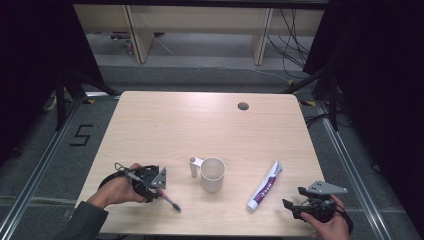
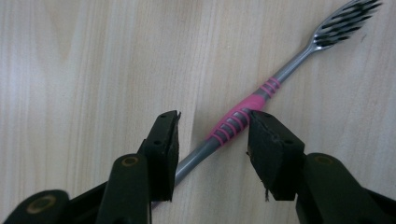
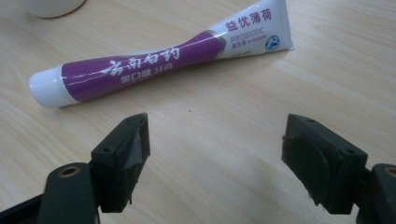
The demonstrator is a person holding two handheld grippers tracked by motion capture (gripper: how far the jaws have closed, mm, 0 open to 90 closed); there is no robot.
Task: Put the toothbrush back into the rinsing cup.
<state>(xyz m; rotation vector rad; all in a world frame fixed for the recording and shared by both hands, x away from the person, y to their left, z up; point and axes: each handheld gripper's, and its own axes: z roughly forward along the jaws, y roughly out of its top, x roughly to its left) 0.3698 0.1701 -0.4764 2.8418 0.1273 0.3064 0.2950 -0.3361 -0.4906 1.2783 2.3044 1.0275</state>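
In the high view, the left gripper (image 1: 161, 190) sits at the near left of the table (image 1: 165, 120), over a toothbrush (image 1: 172, 203); the right gripper (image 1: 292, 198) rests at the near right, just short of a toothpaste tube (image 1: 265, 185). A white mug (image 1: 212, 174) stands between them. In the left gripper view, the jaws straddle the toothbrush (image 2: 243, 117) at its pink grip, one pad touching, the other apart from it. In the right gripper view, the jaws stand wide apart, empty, the toothpaste tube (image 3: 159, 63) lying beyond them.

A lab recording bay: black curtains (image 1: 30, 60), floor rails (image 1: 35, 170), loose cables (image 1: 292, 45), taped floor number 5 (image 1: 81, 135).
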